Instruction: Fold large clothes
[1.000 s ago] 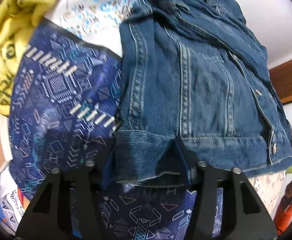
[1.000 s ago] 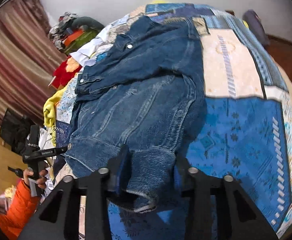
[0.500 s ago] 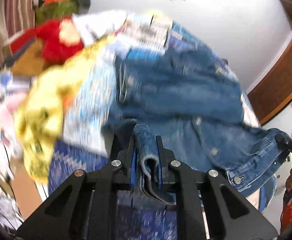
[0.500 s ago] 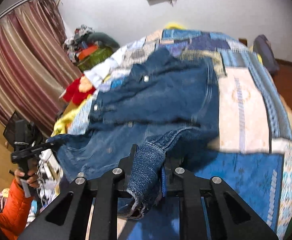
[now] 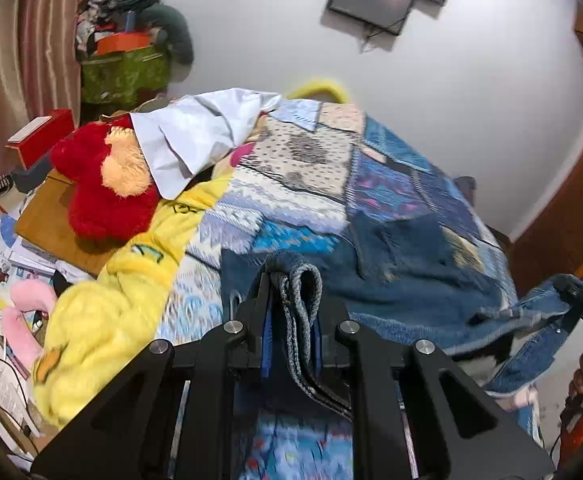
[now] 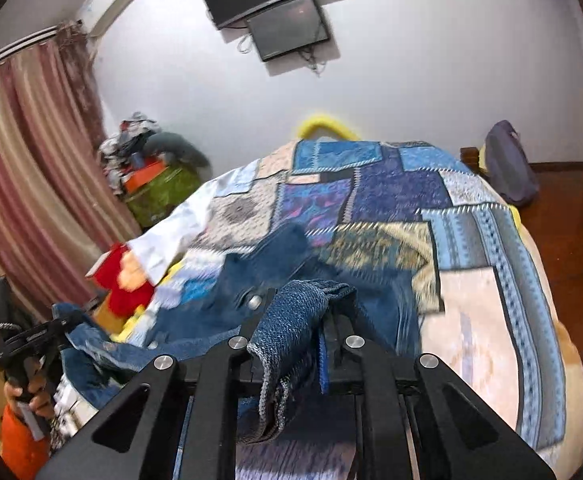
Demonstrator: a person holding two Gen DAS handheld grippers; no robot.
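One patchwork bed (image 6: 491, 320) carried one denim jacket (image 5: 411, 272) across its near edge. Two grippers, left gripper (image 5: 291, 292) and right gripper (image 6: 303, 304), were each clamped on a jacket fold. Since the earlier frame, the hem had been lifted off the bed.

The denim jacket (image 5: 411, 280) is smeared by motion blur, so its seams and buttons cannot be read, and its hem runs under the left gripper (image 5: 291, 300) out of sight. In the right wrist view the fold pinched in the right gripper (image 6: 299, 320) hides the pads behind it. The bedspread (image 6: 471, 300) near the bed's foot edge is cut off by the frame. The yellow garment (image 5: 111, 308) is blurred at the bed's left edge, and a white cloth (image 5: 187, 140) covers part of the red plush toy (image 5: 103, 192).
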